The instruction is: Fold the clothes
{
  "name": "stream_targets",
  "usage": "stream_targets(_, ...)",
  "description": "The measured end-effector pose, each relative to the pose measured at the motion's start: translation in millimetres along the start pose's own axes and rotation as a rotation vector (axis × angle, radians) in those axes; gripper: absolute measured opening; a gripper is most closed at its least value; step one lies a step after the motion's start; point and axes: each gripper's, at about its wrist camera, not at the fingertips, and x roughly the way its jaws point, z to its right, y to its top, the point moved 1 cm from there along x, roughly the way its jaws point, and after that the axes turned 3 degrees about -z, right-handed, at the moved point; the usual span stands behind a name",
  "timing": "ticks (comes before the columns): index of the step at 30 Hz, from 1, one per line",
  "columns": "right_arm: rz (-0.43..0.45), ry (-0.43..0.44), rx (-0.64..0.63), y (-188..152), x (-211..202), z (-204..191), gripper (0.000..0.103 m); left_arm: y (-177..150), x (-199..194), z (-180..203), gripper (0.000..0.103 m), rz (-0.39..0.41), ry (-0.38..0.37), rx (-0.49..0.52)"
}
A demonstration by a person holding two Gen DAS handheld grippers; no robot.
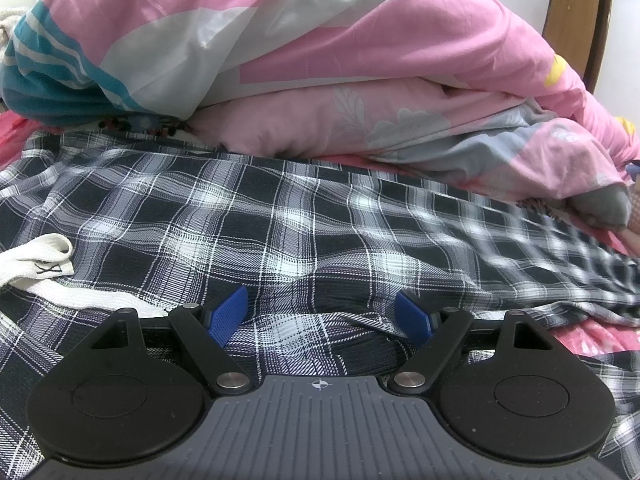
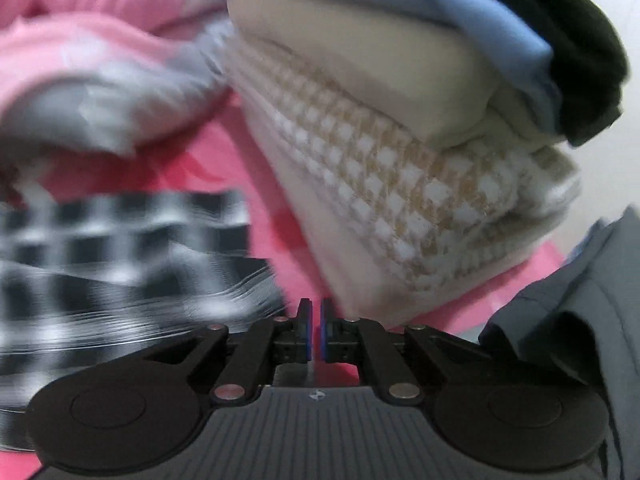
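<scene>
A black-and-white plaid garment point(image 1: 280, 224) lies spread on the pink bed, with a white waistband and label point(image 1: 40, 268) at the left. My left gripper point(image 1: 320, 312) is open, its blue fingertips point(image 1: 230, 314) resting low on a raised fold of the plaid cloth. In the right wrist view the plaid garment point(image 2: 120, 256) is blurred at the left. My right gripper point(image 2: 316, 332) is shut with nothing visible between its pads, above the pink sheet point(image 2: 272, 208).
A pink, white and teal duvet point(image 1: 320, 52) is heaped behind the plaid garment. A stack of folded clothes point(image 2: 400, 160), cream, checked, blue and black, stands ahead of the right gripper. A grey garment point(image 2: 580, 320) lies at the right. A wooden door point(image 1: 576, 24) is at the far right.
</scene>
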Motion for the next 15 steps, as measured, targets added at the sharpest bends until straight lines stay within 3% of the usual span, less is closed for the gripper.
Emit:
stream_targets(3,0.028,-0.053,-0.020,-5.1,-1.1,-4.2,0.007,-0.4,0.1,-0.1,0.081,0.000,0.001,0.001)
stream_targets(7,0.052,0.136,0.202,-22.5,-36.3,20.7,0.024,-0.4,-0.2,0.5,0.081,0.000,0.002,0.002)
stream_targets(10,-0.041,0.305,0.394,-44.6,-37.3,36.9,0.025,-0.1,-1.6,0.7,0.081,0.007,0.003,0.001)
stream_targets(15,-0.188,0.448,0.638,-80.4,-9.9,51.1,0.025,-0.9,-17.8,6.5,0.081,0.066,-0.001,0.030)
